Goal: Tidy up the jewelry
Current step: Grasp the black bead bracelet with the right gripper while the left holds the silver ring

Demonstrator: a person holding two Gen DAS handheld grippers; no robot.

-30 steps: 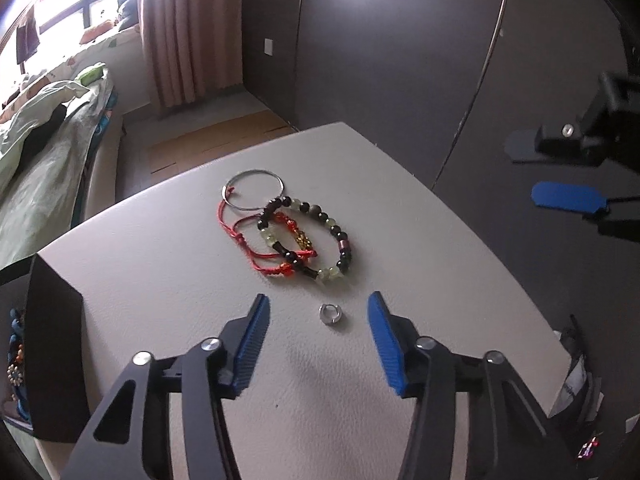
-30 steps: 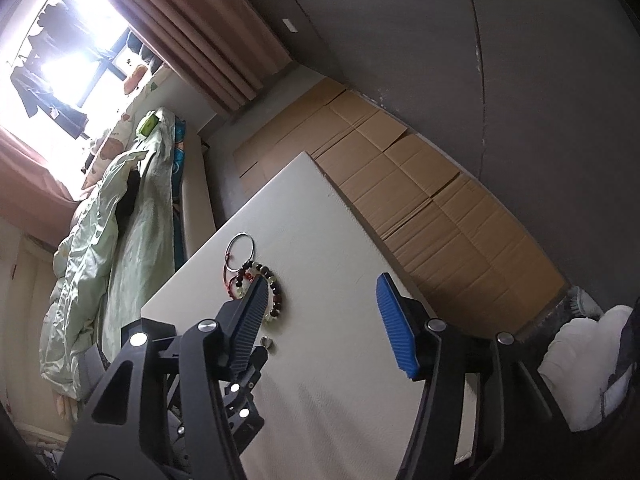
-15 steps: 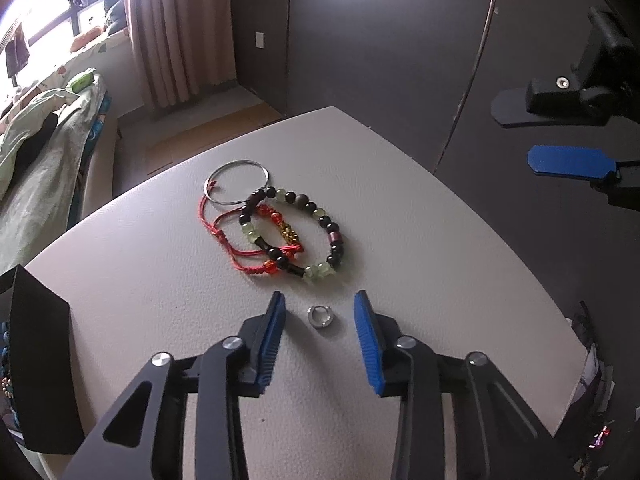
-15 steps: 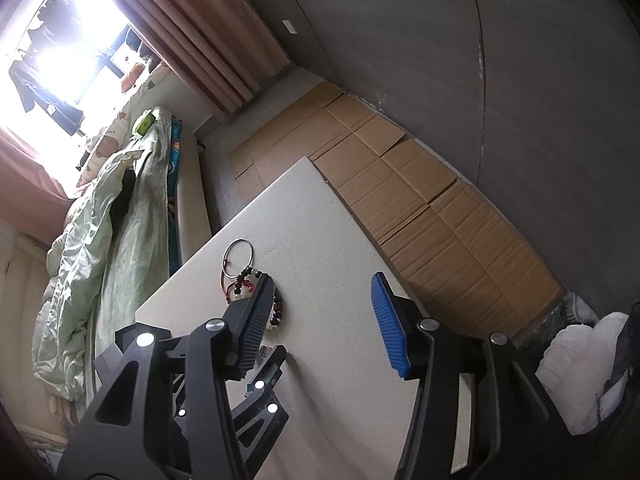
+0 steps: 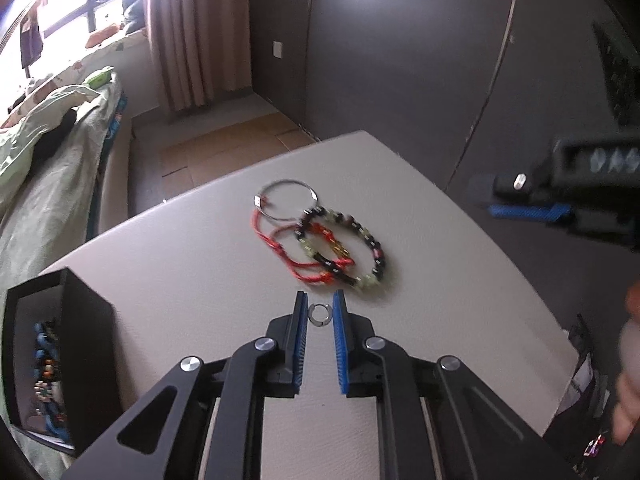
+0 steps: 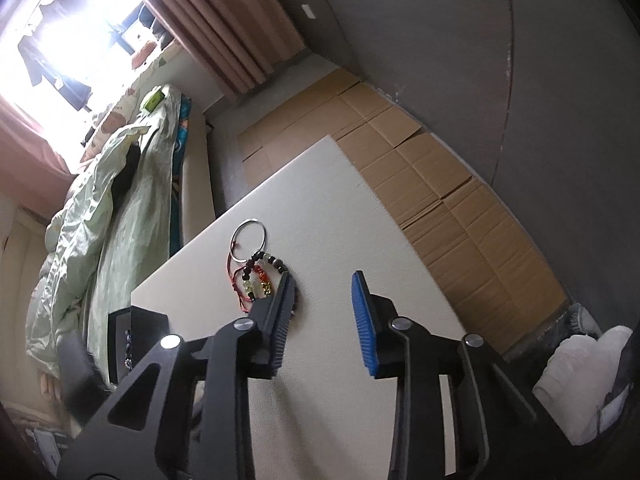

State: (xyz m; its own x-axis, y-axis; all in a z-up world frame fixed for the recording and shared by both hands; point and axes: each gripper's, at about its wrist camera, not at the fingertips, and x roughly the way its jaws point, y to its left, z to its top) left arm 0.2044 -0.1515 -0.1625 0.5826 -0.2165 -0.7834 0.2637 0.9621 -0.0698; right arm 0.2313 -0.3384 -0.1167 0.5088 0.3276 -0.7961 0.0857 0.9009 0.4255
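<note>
Silver small ring (image 5: 319, 315), open-hoop style with a gap at its near side, sits between the blue pads of the left gripper (image 5: 319, 312). Jaws narrow and closing; pads look just at the ring's sides, can't tell if they press on it yet or if it has left the table (image 5: 200, 264). Left gripper points steeply down at the cream tabletop, black finger frames filling the lower part of the left wrist view.

Just beyond the ring: a bead bracelet (image 5: 352, 248) of dark and pale green beads, tangled with a red cord bracelet (image 5: 280, 248), and a thin silver bangle (image 5: 286, 200) touching the far end of the pile. All three overlap, lying flat near the table's middle. Black open box (image 5: 60, 352) at the table's left edge, beaded items inside, details too small.

Right gripper (image 6: 320, 300) also angled down over the table, jaws partly apart and closing, nothing between them, bare tabletop under the gap. Its left finger (image 6: 280, 304) overlaps the bead bracelet (image 6: 272, 268) in view; the pile lies just left of and beyond the tips. Small ring hidden in the right wrist view. From the left wrist view the right gripper is blurred at the right edge, above the table.

Part of a person's hand (image 5: 628, 360) blurred at far right.
</note>
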